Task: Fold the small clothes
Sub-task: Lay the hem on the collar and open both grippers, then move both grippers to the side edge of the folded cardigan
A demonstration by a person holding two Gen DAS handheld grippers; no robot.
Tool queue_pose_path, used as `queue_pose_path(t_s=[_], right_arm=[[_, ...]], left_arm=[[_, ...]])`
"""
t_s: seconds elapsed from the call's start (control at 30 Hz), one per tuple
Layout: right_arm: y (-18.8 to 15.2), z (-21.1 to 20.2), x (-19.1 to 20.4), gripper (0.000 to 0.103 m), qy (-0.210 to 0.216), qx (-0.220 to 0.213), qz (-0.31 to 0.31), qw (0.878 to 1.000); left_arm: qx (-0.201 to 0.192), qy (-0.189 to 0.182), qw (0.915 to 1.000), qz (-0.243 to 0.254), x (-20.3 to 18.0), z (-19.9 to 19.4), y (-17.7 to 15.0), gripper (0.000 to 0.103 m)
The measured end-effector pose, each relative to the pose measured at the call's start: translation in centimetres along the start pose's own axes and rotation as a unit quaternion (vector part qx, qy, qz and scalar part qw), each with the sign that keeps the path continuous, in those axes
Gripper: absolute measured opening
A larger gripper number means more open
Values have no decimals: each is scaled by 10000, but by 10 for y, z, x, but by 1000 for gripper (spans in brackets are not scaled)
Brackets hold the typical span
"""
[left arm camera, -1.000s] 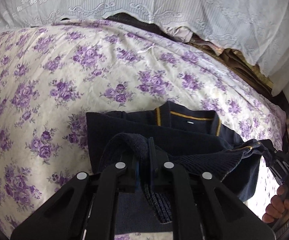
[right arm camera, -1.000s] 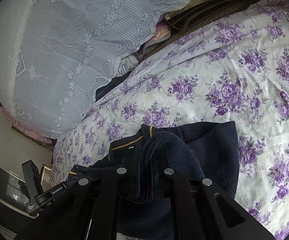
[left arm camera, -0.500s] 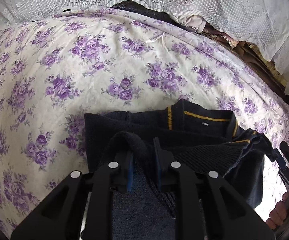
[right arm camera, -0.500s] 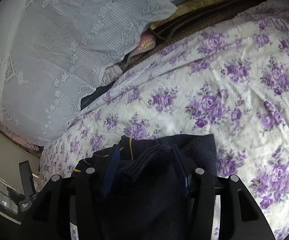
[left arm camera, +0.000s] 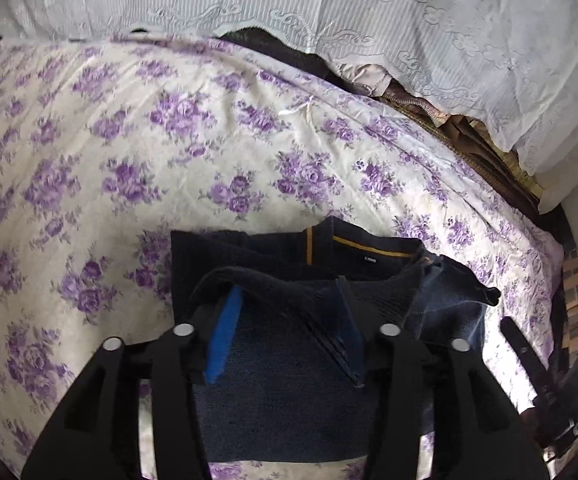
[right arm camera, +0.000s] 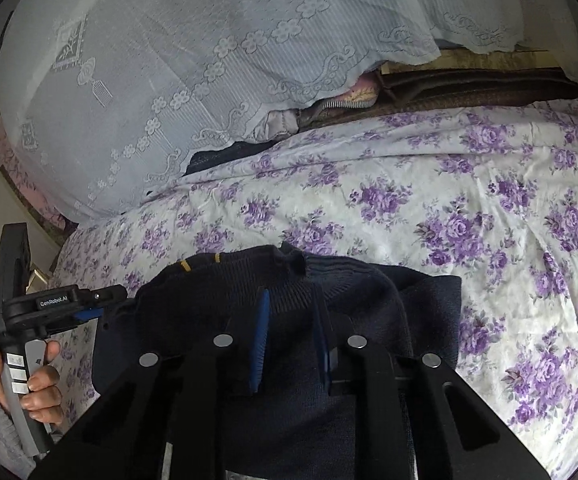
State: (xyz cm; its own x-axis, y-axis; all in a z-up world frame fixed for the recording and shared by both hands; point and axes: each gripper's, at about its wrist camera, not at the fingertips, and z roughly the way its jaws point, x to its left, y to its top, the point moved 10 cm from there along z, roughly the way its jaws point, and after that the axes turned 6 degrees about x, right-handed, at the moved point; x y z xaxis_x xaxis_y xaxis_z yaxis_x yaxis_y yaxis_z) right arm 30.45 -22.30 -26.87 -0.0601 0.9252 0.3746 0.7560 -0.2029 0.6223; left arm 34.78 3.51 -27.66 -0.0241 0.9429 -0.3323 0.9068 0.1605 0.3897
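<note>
Floral bedsheet (left arm camera: 193,128), folded navy sweater (left arm camera: 281,392), both tongs parted.

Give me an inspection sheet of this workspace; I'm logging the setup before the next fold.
Surface: bed under a purple-flowered sheet, wrinkled.
Job's things: navy knit sweater with yellow collar trim, folded over on the sheet.
Clutter: nothing seen on the sheet besides the sweater.
Grippers: left gripper jaws open over the fold; right gripper jaws open, fabric between them, not clamped.
Cables: nothing seen.
Surroundings: white lace cover draped over piled bedding along the far edge.
</note>
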Motion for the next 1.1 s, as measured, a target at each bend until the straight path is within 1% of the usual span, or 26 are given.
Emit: queue_pose_path(t_s=[0.03, 0.07, 0.1, 0.13, 0.17, 0.2, 0.23, 0.27, 0.33, 0.37, 0.4, 0.43, 0.53, 0.57, 0.6, 0.63, 0.7, 0.73, 0.77, 0.8, 0.87, 0.9, 0.93, 1.0, 1.03, 1.1], right_arm=[[-1, 7, 1, 22, 3, 93, 1, 10000], [-1, 15, 2, 22, -3, 212, -10, 9998], [-1, 25, 2, 22, -34, 302, -25, 9995], [0, 31, 1, 22, -50, 357, -15, 9994], [2, 42, -4, 22, -62, 458, 70, 9989], [3, 53, -14, 22, -197, 565, 245, 9979], [2, 62, -27, 22, -393, 657, 431, 9961], [0, 72, -45, 12, -654, 770, 700, 9924], [-4, 80, -62, 0, -647, 872, 1078, 9882], [-4, 77, -62, 1, -586, 822, 1112, 9887], [-2, 71, -59, 4, -577, 737, 1065, 9899], [0, 65, -54, 7, -551, 612, 1002, 9916], [8, 57, -26, 7, -334, 432, 511, 9972], [9, 58, -16, 7, -312, 426, 312, 9981], [10, 61, -9, 7, -271, 441, 195, 9985], [9, 66, -4, 7, -233, 474, 127, 9985], [1, 83, -5, 7, -311, 680, 122, 9971], [-8, 96, -11, 6, -416, 908, 153, 9949], [-16, 106, -16, 3, -378, 965, 194, 9944], [-14, 106, -18, 3, -305, 844, 219, 9957], [-13, 102, -19, 3, -274, 901, 347, 9950], [-11, 96, -17, 3, -325, 868, 372, 9950], [-9, 88, -14, 9, -358, 754, 325, 9960], [-10, 65, -1, 9, -357, 496, -7, 9981], [-14, 57, 5, 9, -407, 458, -143, 9980], [-29, 40, 14, 9, -316, 446, -228, 9982]], left_arm=[[-56, 79, 10000, 5, 2, -2, 0, 56], [-191, 373, 9991, 61, 5, -6, 1, 78], [-509, 881, 9947, 175, 12, -16, 6, 96], [-714, 1115, 9908, 261, 15, -23, 9, 98], [-877, 1281, 9872, 374, 17, -29, 12, 98], [-908, 1368, 9853, 462, 18, -31, 14, 98], [-812, 1466, 9844, 539, 21, -27, 13, 98], [-702, 1565, 9834, 599, 23, -21, 12, 98], [-468, 1808, 9789, 823, 27, -5, 6, 98], [-424, 1915, 9762, 926, 27, 0, 5, 98], [-436, 2001, 9737, 1001, 26, 4, 5, 98], [-515, 2005, 9729, 1028, 22, 6, 7, 98], [-628, 1754, 9775, 985, 5, 17, 12, 98], [-592, 1795, 9764, 1044, -1, 28, 11, 98], [-558, 1873, 9746, 1091, -4, 35, 9, 98], [-441, 2092, 9700, 1156, -2, 50, 5, 98], [-134, 2469, 9623, 1130, 14, 76, -3, 99], [-132, 2425, 9648, 1006, 22, 86, -5, 99], [-268, 2322, 9682, 893, 26, 87, -4, 99], [-253, 2316, 9683, 896, 26, 87, -4, 99], [-225, 2455, 9641, 991, 24, 81, -3, 99], [-246, 2495, 9619, 1094, 20, 75, -2, 96], [-255, 2428, 9629, 1154, 15, 70, -3, 94], [-287, 2173, 9683, 1201, 6, 59, -8, 93], [-327, 2079, 9699, 1224, 2, 51, -14, 93], [-303, 1991, 9716, 1242, -1, 44, -26, 93]])
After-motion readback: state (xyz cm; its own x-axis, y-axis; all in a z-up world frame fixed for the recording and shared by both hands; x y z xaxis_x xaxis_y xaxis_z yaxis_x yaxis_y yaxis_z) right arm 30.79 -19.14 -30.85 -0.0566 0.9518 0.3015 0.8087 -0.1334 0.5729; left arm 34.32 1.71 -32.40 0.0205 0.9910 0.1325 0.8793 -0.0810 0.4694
